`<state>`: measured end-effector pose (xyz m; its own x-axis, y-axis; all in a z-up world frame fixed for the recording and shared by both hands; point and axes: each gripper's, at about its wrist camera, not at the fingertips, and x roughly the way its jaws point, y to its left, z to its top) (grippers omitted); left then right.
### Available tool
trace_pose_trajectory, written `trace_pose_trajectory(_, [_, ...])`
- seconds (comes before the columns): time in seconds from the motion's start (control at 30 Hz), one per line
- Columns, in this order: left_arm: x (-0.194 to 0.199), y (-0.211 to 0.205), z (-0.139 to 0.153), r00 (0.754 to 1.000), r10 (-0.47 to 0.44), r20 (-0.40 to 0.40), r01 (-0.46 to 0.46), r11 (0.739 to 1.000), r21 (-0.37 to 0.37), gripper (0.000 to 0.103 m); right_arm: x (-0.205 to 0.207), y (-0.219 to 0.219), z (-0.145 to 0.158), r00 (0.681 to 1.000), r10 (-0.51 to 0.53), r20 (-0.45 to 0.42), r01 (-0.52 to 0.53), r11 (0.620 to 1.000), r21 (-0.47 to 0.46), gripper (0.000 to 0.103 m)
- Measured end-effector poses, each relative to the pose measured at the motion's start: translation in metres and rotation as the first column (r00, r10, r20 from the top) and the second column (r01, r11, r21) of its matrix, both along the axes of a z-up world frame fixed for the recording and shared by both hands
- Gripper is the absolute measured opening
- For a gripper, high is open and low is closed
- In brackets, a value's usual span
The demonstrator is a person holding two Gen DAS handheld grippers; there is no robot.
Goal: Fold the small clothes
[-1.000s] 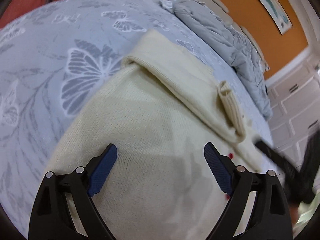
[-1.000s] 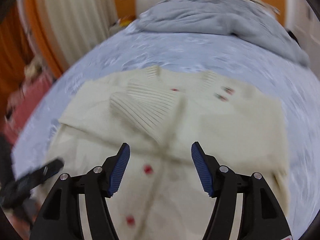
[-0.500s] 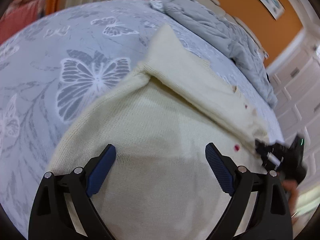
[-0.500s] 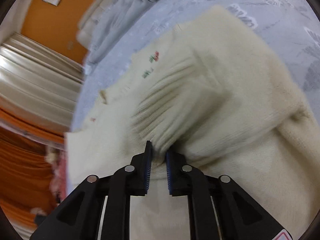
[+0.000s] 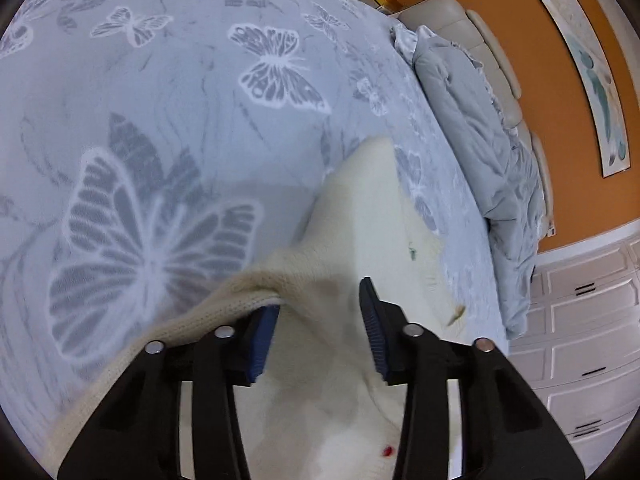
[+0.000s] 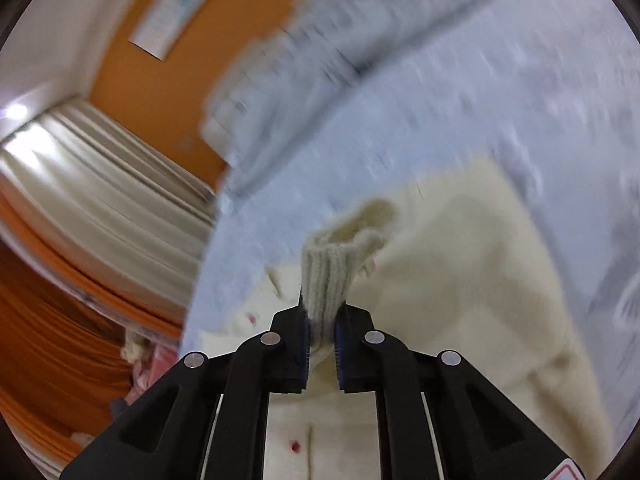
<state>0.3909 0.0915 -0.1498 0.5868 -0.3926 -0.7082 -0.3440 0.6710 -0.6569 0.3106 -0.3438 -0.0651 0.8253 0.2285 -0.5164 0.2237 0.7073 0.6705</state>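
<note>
A cream knit sweater [image 5: 360,208] with red buttons lies on the bed. In the left wrist view my left gripper [image 5: 318,316] sits at the sweater's left edge. Its jaws are closing with a fold of the knit between them, and the edge drapes over the left pad [image 5: 264,336]. The pads do not visibly pinch the cloth. In the blurred right wrist view my right gripper [image 6: 322,320] is shut on the ribbed sleeve cuff [image 6: 326,280], still tightening. The cuff stands up out of the jaws above the sweater [image 6: 460,264].
The bed has a grey butterfly-print bedspread [image 5: 160,100]. A crumpled grey blanket [image 5: 480,128] lies along the beige headboard [image 5: 460,12]. White drawers [image 5: 580,340] stand beyond the bed's right side. Pale curtains [image 6: 100,184] hang against the orange wall.
My left gripper slid to the sweater's edge and its wide jaws narrowed around a fold. My right gripper closed on the ribbed cuff, rolled, and drew the sleeve away across the sweater.
</note>
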Motion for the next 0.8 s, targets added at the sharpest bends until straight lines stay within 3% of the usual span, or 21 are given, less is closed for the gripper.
trace_pose_trajectory(0.03, [-0.001,-0.003,-0.01,1.0,-0.024,-0.009,0.024,0.999,0.021,0.033,0.003,-0.006,-0.013,0.998,-0.017,-0.056,0.015,0.999,-0.029,0.009])
trace_pose_trajectory(0.1, [-0.007,-0.008,-0.019,0.998,-0.049,0.029,0.047,0.997,0.069,0.031,0.013,-0.02,-0.066,0.96,-0.03,-0.277,0.031,1.0,0.001,0.005])
trace_pose_trajectory(0.13, [-0.01,-0.011,-0.018,0.996,-0.069,0.058,0.063,0.992,0.106,0.03,0.007,-0.024,-0.08,0.966,-0.028,-0.257,0.035,0.999,0.019,0.007])
trace_pose_trajectory(0.2, [-0.011,-0.015,-0.016,0.993,-0.093,0.069,0.081,0.985,0.151,0.03,0.002,-0.023,-0.068,0.972,-0.033,-0.234,0.042,0.999,0.03,0.008])
trace_pose_trajectory(0.27, [-0.01,-0.014,-0.017,0.992,-0.101,0.076,0.088,0.983,0.158,0.03,-0.004,-0.022,-0.058,0.987,-0.034,-0.158,0.038,0.999,0.022,0.008])
trace_pose_trajectory(0.33, [-0.011,-0.017,-0.017,0.989,-0.114,0.089,0.096,0.978,0.188,0.031,0.005,-0.023,-0.081,0.968,-0.031,-0.251,0.03,1.0,-0.009,0.005])
trace_pose_trajectory(0.37, [-0.012,-0.019,-0.017,0.988,-0.123,0.094,0.101,0.973,0.208,0.031,0.005,-0.025,-0.088,0.971,-0.025,-0.238,0.025,1.0,-0.003,0.005])
trace_pose_trajectory(0.43, [-0.013,-0.023,-0.016,0.985,-0.137,0.102,0.109,0.963,0.245,0.031,0.009,-0.025,-0.078,0.963,-0.025,-0.268,0.022,1.0,-0.014,0.014])
trace_pose_trajectory(0.5, [-0.015,-0.023,-0.016,0.984,-0.138,0.11,0.106,0.961,0.256,0.031,0.002,-0.02,-0.054,0.959,-0.104,-0.263,0.076,0.991,-0.113,0.022])
trace_pose_trajectory(0.57, [-0.019,-0.026,-0.017,0.98,-0.145,0.136,0.102,0.954,0.283,0.031,-0.015,-0.006,-0.025,0.97,-0.201,-0.141,0.162,0.956,-0.245,0.023])
trace_pose_trajectory(0.6, [-0.022,-0.028,-0.017,0.977,-0.15,0.152,0.099,0.948,0.303,0.031,-0.013,0.001,-0.018,0.974,-0.196,-0.112,0.162,0.952,-0.258,0.023])
trace_pose_trajectory(0.67, [-0.024,-0.031,-0.017,0.975,-0.152,0.165,0.092,0.942,0.323,0.031,0.006,0.025,-0.017,0.989,-0.036,-0.14,0.0,0.969,-0.248,0.022])
trace_pose_trajectory(0.73, [-0.025,-0.033,-0.017,0.973,-0.153,0.173,0.089,0.939,0.332,0.031,0.024,0.049,-0.025,0.976,0.078,-0.202,-0.132,0.953,-0.273,0.016])
trace_pose_trajectory(0.8, [-0.027,-0.033,-0.017,0.97,-0.154,0.188,0.084,0.938,0.337,0.031,0.046,0.048,-0.053,0.95,0.086,-0.3,-0.186,0.927,-0.324,0.006])
